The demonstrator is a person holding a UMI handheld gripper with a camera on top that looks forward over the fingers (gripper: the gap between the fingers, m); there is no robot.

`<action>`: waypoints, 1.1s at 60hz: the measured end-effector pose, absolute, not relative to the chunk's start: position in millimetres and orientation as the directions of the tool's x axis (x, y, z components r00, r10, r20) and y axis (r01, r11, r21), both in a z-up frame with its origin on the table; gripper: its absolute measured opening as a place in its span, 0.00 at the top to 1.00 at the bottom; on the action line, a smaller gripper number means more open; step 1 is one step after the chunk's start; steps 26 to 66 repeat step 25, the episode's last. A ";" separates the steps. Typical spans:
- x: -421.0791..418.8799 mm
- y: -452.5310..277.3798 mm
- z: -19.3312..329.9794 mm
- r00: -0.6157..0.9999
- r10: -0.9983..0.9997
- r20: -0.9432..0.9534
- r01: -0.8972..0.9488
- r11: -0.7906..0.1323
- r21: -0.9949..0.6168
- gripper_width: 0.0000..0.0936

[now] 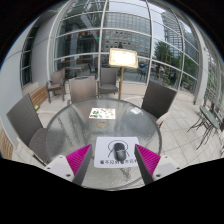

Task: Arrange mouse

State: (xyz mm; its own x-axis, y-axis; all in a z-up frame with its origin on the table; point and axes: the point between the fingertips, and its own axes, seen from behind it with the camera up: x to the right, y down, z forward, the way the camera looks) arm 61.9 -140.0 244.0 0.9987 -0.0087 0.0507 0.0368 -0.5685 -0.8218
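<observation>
A dark grey mouse (119, 152) lies on a white printed sheet (113, 161) at the near edge of a round glass table (70, 125). The sheet bears a mouse outline and a line of text. My gripper (113, 159) is open, its pink pads (80, 157) standing wide on either side of the sheet. The mouse rests on the sheet between the fingers, with a clear gap at each side.
A second printed sheet (102, 113) lies further back on the table. Dark chairs (158, 98) ring the table, one (24, 120) at the left. A lit floor lamp (123, 58) stands behind, before tall glass walls.
</observation>
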 end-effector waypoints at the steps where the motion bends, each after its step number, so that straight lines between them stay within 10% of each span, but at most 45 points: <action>1: 60.4 -141.2 244.3 0.999 -0.007 0.053 0.040 -0.570 -0.820 0.08; 66: 36.8 -150.5 245.5 0.999 0.018 0.040 0.043 -0.570 -0.820 0.08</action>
